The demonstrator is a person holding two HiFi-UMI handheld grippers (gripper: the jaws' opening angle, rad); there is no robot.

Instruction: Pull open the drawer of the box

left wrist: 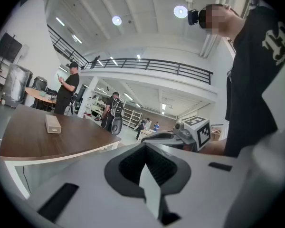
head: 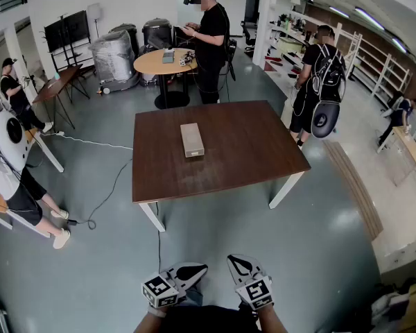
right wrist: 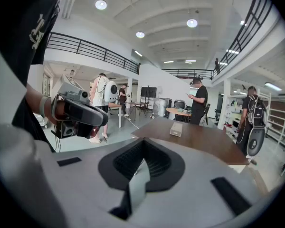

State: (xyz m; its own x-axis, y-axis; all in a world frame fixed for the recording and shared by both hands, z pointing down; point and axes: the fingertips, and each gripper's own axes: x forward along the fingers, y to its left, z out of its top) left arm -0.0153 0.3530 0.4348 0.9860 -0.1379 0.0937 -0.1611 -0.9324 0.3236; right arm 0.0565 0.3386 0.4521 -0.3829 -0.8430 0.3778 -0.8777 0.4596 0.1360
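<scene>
A small beige box lies near the middle of the dark brown table, its short drawer end facing me. Both grippers hang low and close to my body, well short of the table. My left gripper and right gripper sit side by side, tips pointing towards the table. In the left gripper view the jaws are shut with nothing between them, and the box is far off on the table. The right gripper is also shut and empty, with the box ahead.
A person in black stands by a round table behind the brown table. Another with a backpack is at its right. A seated person is at the left. A cable crosses the floor.
</scene>
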